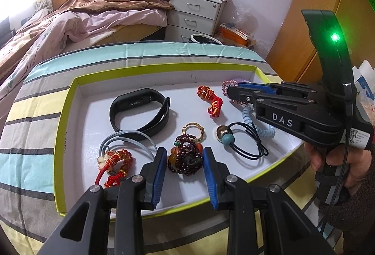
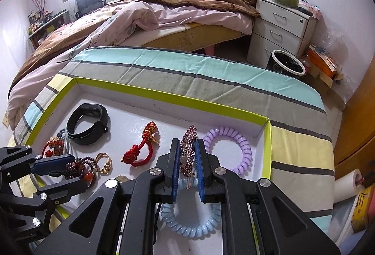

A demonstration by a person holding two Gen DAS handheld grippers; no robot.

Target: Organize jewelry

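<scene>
A white tray with a lime rim [image 1: 68, 114] holds the jewelry. My left gripper [image 1: 184, 150] is shut on a dark red bead bracelet [image 1: 187, 165], its blue pads against both sides. My right gripper [image 2: 187, 141] is shut on a pink rhinestone hair clip [image 2: 187, 154], which stands on edge between the pads at the tray's right end. Loose in the tray lie a black fitness band [image 1: 140, 112], a red knotted cord charm [image 1: 211, 100], a purple coil tie [image 2: 228, 149], a blue coil tie [image 2: 189, 224] and a black elastic with a teal bead [image 1: 243, 140].
A red bead bracelet on a grey tie [image 1: 117, 161] lies left of my left gripper, and a gold ring [image 1: 193, 129] lies beyond the beads. The tray sits on a striped cloth [image 2: 211, 72]. Behind are a bed [image 2: 152, 15], a white nightstand [image 2: 279, 27] and a bin [image 2: 286, 65].
</scene>
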